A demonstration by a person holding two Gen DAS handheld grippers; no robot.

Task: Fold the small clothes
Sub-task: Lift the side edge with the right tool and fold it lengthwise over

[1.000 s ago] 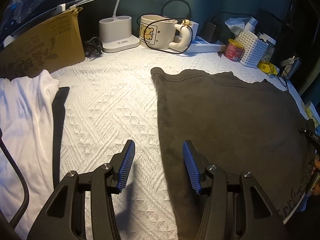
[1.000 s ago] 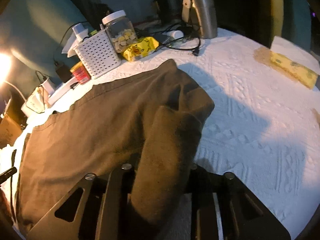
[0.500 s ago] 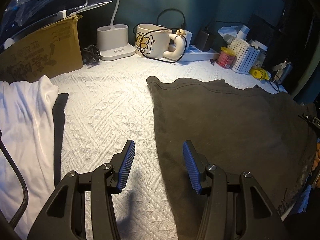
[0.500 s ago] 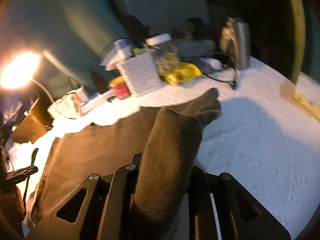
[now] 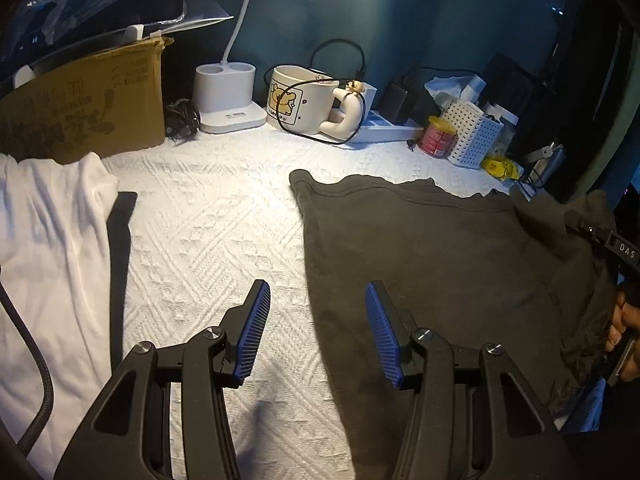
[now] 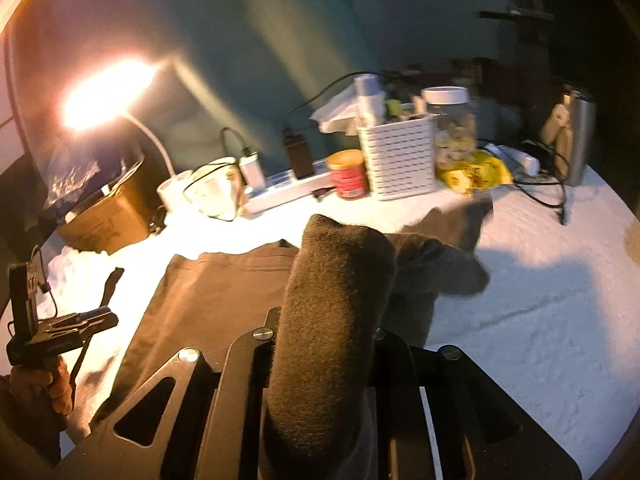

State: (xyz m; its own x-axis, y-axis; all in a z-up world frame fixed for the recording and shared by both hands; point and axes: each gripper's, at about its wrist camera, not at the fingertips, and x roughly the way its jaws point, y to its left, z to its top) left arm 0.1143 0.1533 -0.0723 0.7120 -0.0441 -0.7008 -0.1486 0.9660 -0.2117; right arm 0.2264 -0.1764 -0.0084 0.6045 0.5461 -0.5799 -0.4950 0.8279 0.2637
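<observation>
A dark brown garment (image 5: 440, 264) lies spread on the white textured cover (image 5: 224, 240). Its left edge runs just inside my left gripper's right pad. My left gripper (image 5: 318, 320) hovers low over that edge, open, with nothing between its blue pads. In the right wrist view, my right gripper (image 6: 326, 336) is shut on a bunched fold of the same garment (image 6: 216, 300). The fold is lifted off the cover and hides the fingertips. A white garment (image 5: 52, 248) lies at the far left.
Along the back wall stand a cardboard box (image 5: 80, 108), a white lamp base (image 5: 230, 100), a cartoon mug (image 5: 304, 100) with a black cable, a power strip (image 6: 288, 192), a red jar (image 6: 348, 174), a white basket (image 6: 400, 160) and a steel flask (image 6: 578, 140).
My right gripper has risen and swung left with the garment's fold, which now stands higher over the spread cloth. My left gripper has stayed in place, tilted slightly upward, still open.
</observation>
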